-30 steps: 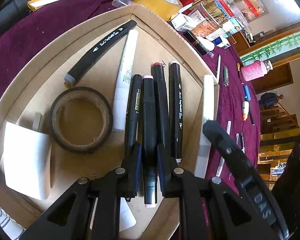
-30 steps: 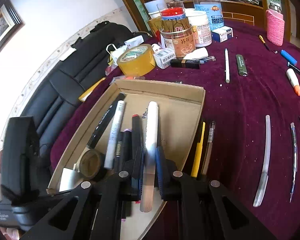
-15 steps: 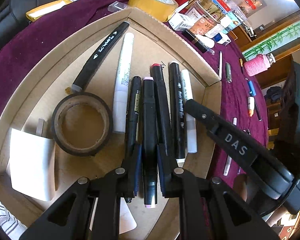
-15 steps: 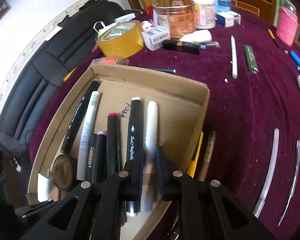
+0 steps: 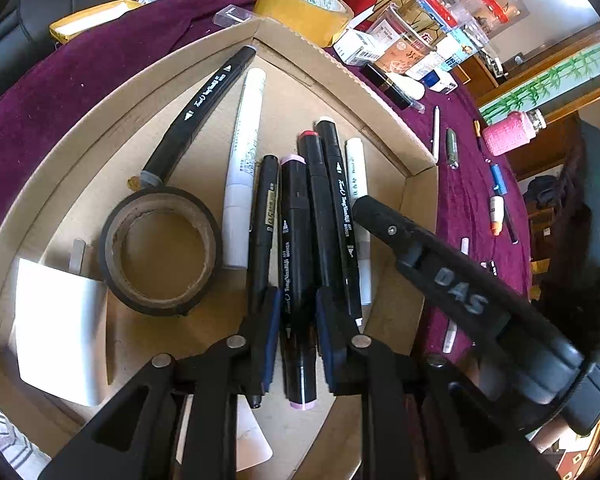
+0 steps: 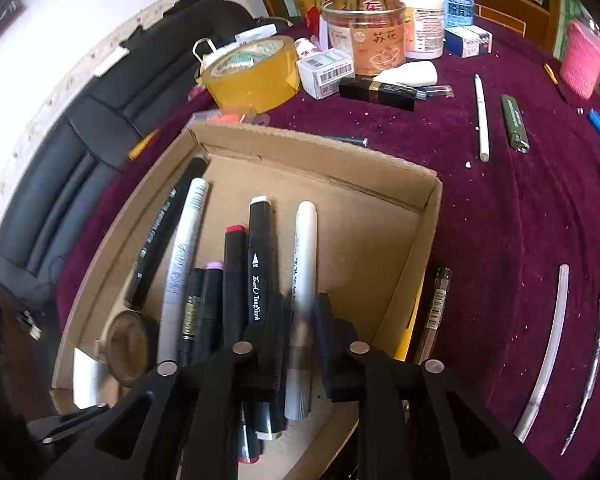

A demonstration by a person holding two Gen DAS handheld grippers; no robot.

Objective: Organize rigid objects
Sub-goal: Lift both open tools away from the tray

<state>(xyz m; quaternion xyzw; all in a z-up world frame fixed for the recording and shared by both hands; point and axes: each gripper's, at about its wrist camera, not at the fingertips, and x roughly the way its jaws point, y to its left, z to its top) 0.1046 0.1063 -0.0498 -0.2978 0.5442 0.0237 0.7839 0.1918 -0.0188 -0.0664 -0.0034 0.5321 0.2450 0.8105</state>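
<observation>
A cardboard box [image 5: 384, 92] [image 6: 324, 148] on the purple cloth holds several markers and a dark tape roll [image 5: 160, 254]. My left gripper [image 5: 296, 320] is shut on a black marker with pink caps [image 5: 294, 240], low in the box. My right gripper [image 6: 300, 320] is over the box with its jaws a little apart around a white marker [image 6: 302, 280], which lies beside the black markers; the jaws do not seem to press it. The right gripper's body [image 5: 460, 300] crosses the left wrist view.
A yellow tape roll [image 6: 250, 74], small boxes and jars [image 6: 364, 38] stand behind the box. Loose pens [image 6: 480, 118], a green lighter [image 6: 514, 122], clear tubes [image 6: 548, 340] and a pink spool [image 6: 582, 60] lie on the cloth to the right. A yellow pen and clear pen [image 6: 434, 312] lie along the box's right wall.
My right gripper carried the white marker over the box wall and set it down beside the black markers, then its jaws eased apart. My left gripper stayed shut on the pink-capped marker.
</observation>
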